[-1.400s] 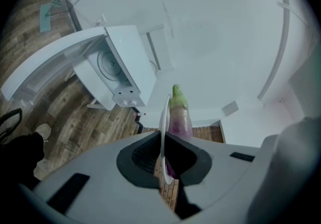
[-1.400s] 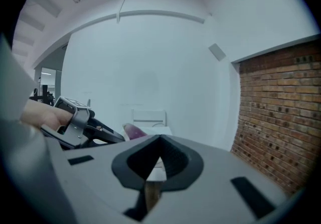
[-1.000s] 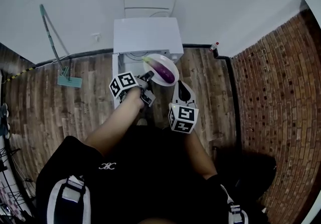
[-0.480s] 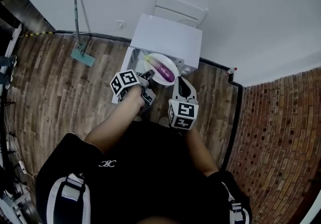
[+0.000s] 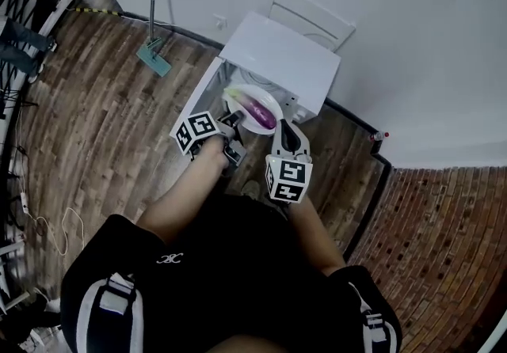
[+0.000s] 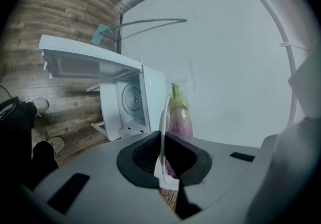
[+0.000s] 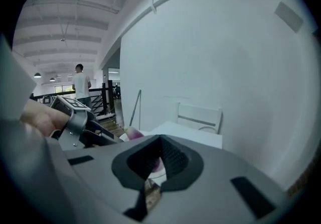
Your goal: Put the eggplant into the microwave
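Note:
A purple eggplant (image 5: 259,112) lies on a white plate (image 5: 240,96) held in front of the open white microwave (image 5: 279,55). My left gripper (image 5: 230,128) is shut on the plate's near rim. In the left gripper view the plate (image 6: 164,112) shows edge-on between the pads of the left gripper (image 6: 161,140), with the eggplant (image 6: 179,115) behind it. The microwave cavity and its turntable (image 6: 133,99) lie beyond, left of the plate. My right gripper (image 5: 283,131) is at the plate's right edge. In its own view the right gripper (image 7: 159,153) is closed on the plate rim (image 7: 156,166).
The microwave door (image 6: 85,58) hangs open. A white chair (image 5: 314,14) stands against the wall behind the microwave, and a mop (image 5: 158,52) leans at the left. Brick paving (image 5: 432,252) lies to the right. A person (image 7: 80,85) stands far off.
The head view has swung, so the microwave now sits turned in the frame. Both grippers and the plate with the eggplant have sunk slightly, staying before the microwave's open front.

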